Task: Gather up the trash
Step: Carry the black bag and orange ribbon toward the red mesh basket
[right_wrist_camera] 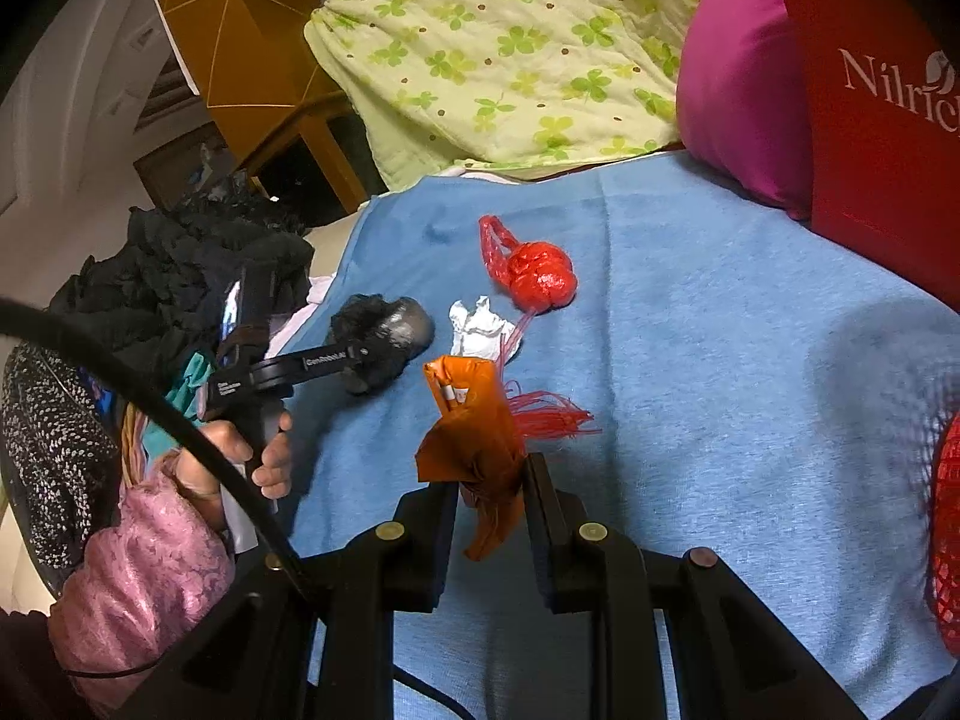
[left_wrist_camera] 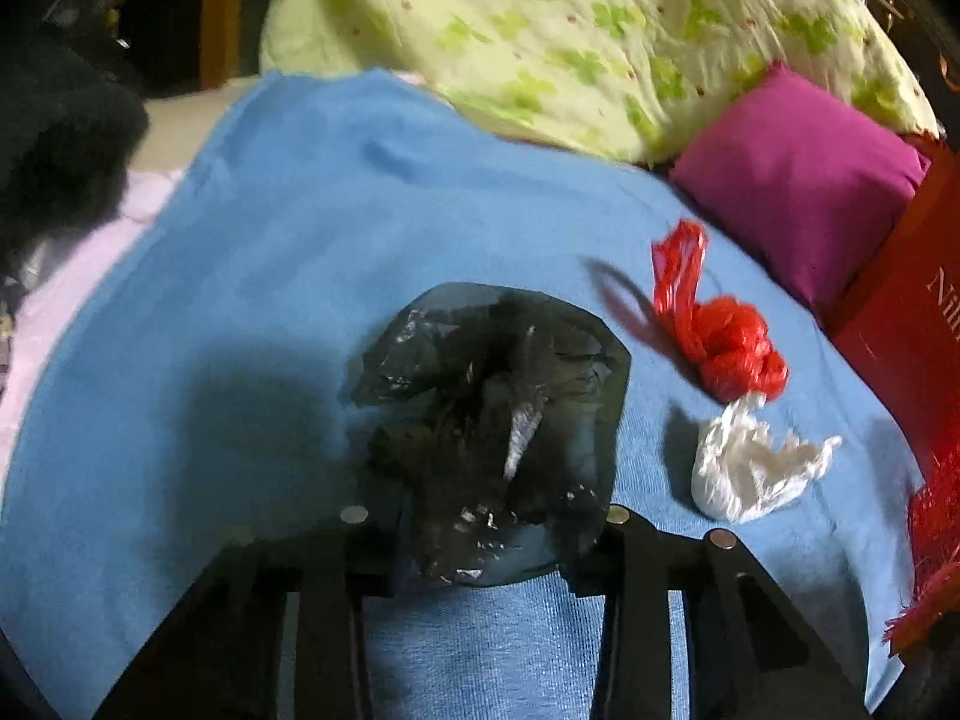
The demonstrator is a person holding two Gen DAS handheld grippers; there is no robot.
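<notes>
Black bag (left_wrist_camera: 492,432): light, soft, slippery; pinch a bunched fold. Left fingers (left_wrist_camera: 600,546) straddle it, contact unclear. Right fingers (right_wrist_camera: 543,492) pinch orange wrapper (right_wrist_camera: 474,438).

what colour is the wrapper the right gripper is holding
Orange wrapper, pinched in the right gripper; clearest in the right wrist view.

The black bag (left_wrist_camera: 492,432) sits between the fingers of the left gripper (left_wrist_camera: 489,531), and it hides the tips, so it is hard to say if they press on it. The bag's far side looks smeared. To the right of the tool, the red box (left_wrist_camera: 918,324) runs off the picture's edge, so its white word is cut short. In the right wrist view, the red net (right_wrist_camera: 948,534) is cut off too.
</notes>
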